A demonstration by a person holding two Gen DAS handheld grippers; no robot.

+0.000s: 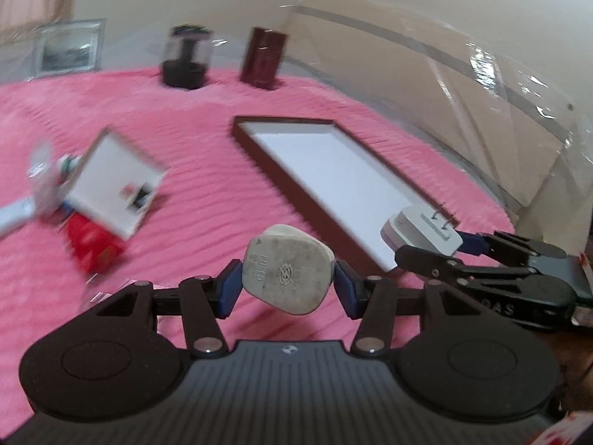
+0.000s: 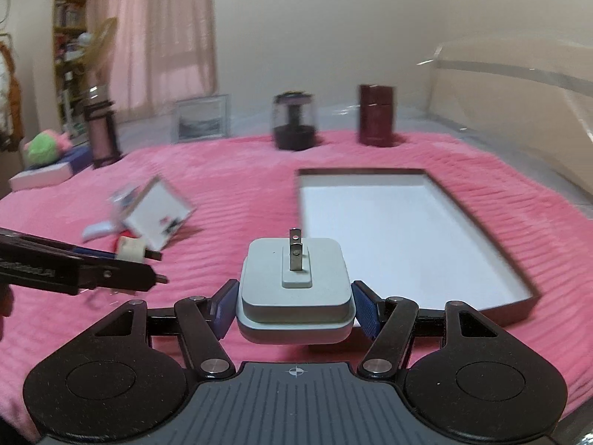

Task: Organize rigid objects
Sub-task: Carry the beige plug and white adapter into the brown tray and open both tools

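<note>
Both tongs loaded: left tongs (image 1: 287, 278) pinching rounded off-white fused plug (image 1: 288, 270), right tongs (image 2: 294, 306) pinching square grey two-prong adapter (image 2: 294, 289), both carried clear of pink bedspread (image 2: 222, 170) toward empty brown-rimmed white tray (image 2: 407, 222).

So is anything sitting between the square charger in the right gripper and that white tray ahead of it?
Nothing visible. The right gripper holds the square charger just short of the white tray, with only bare pink blanket between them, and the tray's floor looks empty.

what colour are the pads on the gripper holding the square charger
Blue pads on the right gripper, clearest in the right wrist view.
</note>
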